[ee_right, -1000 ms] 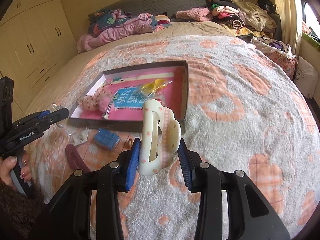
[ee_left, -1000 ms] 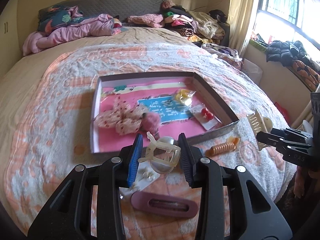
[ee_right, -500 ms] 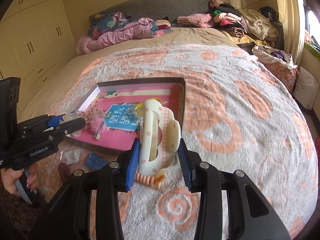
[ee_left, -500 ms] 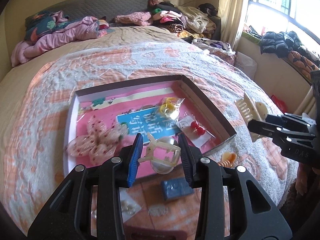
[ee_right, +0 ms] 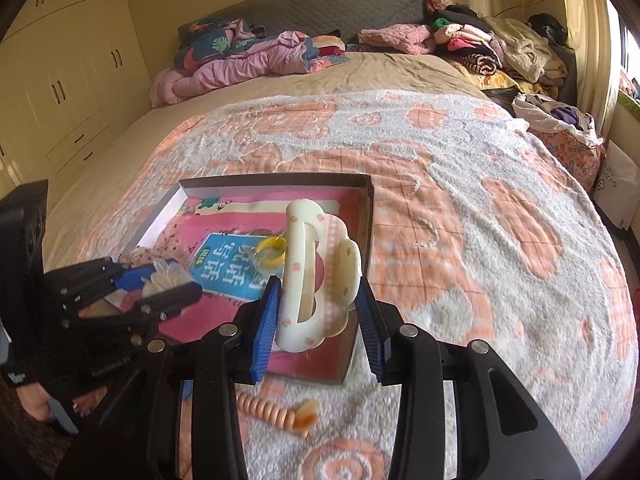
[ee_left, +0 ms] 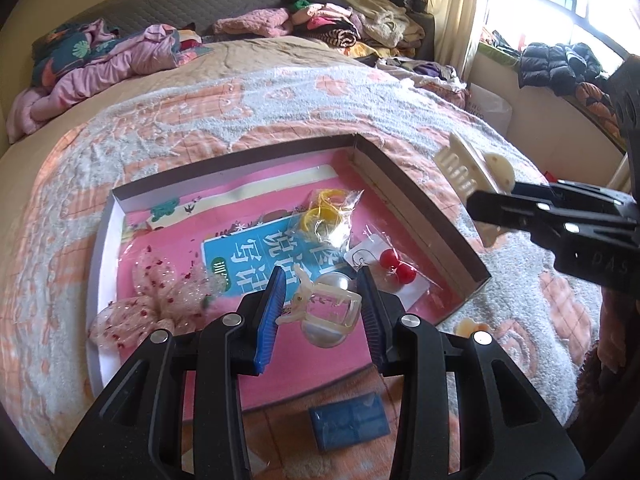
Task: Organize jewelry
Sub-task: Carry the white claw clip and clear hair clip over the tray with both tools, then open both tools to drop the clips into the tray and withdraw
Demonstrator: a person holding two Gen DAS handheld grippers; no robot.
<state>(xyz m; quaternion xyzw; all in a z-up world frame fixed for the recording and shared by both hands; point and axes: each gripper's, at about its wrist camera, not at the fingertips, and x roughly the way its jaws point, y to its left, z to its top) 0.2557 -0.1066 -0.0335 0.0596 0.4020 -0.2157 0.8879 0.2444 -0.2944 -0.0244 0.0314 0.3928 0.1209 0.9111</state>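
Note:
A shallow pink-lined box (ee_left: 416, 208) lies on the bed; it also shows in the right wrist view (ee_right: 370, 208). My left gripper (ee_left: 322, 310) is shut on a clear cream claw clip (ee_left: 326, 308) and holds it over the box's front part. My right gripper (ee_right: 318, 308) is shut on a large cream flower-print hair claw (ee_right: 316, 280), near the box's right front corner. That claw shows in the left wrist view (ee_left: 472, 168) beyond the box's right wall. Inside the box lie a sheer bow (ee_left: 156, 300), yellow rings in a bag (ee_left: 324, 216) and red ball earrings (ee_left: 396, 266).
A blue packet (ee_left: 348, 426) lies on the blanket in front of the box. An orange spiral hair tie (ee_right: 276, 412) lies by the box's front right corner. Piled clothes (ee_right: 480, 44) sit at the bed's head. A window sill with coats (ee_left: 560, 60) is to the right.
Both grippers have moved forward toward the box with their clips still held. The left clip is now over the box's floor. The right claw has come closer to the box's right corner.

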